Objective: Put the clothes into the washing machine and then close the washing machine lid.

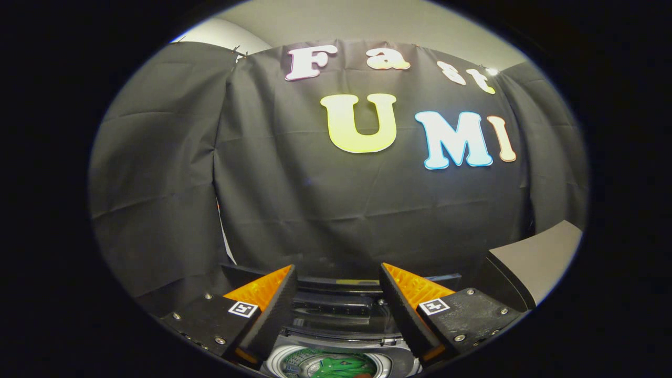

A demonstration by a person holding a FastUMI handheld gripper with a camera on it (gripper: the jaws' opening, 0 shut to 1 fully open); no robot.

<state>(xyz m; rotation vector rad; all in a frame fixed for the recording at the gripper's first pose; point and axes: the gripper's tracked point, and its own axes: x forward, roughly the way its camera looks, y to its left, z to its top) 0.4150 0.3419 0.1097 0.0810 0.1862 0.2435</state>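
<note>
A black cloth wall (336,210) hangs creased well beyond the fingers, made of several panels pinned along the top edge. Above it runs a pale ceiling (367,21). Off to the right of the fingers, nearer than the cloth, sits a grey slanted surface (535,262) with a dark edge

matt cloth wall (336,210), glossy, likely plastic washing machine (336,307)

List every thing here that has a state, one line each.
Claw: open, fingers apart, nothing between them.
Washing machine: open at the top, drum showing below the fingers.
Green clothes: lying inside the drum.
Lid: raised, standing behind the opening.
</note>
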